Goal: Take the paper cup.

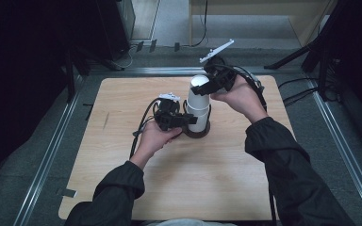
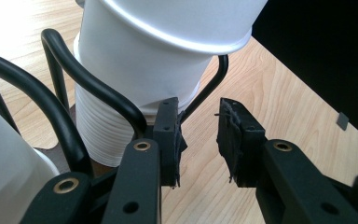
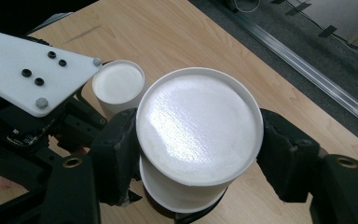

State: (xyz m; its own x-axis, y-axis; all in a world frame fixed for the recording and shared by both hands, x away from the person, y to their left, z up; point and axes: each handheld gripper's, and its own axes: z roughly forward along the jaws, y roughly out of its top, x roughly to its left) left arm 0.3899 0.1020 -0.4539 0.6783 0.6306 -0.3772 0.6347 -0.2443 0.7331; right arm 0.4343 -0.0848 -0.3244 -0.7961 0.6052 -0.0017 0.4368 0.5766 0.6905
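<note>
Wooden table [image 1: 122,155]; right gripper [image 3: 198,154] clamps top cup [image 3: 199,123]; left gripper [image 2: 198,135] open, stack base seemingly hidden.

High view overhead facing forward, both gripper views close-up (along their jaws), all sharing the cup stack [image 1: 198,104].

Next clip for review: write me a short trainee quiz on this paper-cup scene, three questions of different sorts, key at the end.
1. True or false: the right gripper is clamped on the top cup of the stack.
2. What does the stack of cups stand in? A) a wire holder with a round base B) a cardboard box C) a glass bowl
3. In the left gripper view, what lies between the pads of the left gripper?

Key
1. True: a pad presses on each side of the cup.
2. A, the wire holder.
3. Nothing; the jaws stand apart with bare table showing through the gap, the cups just beyond.
</note>
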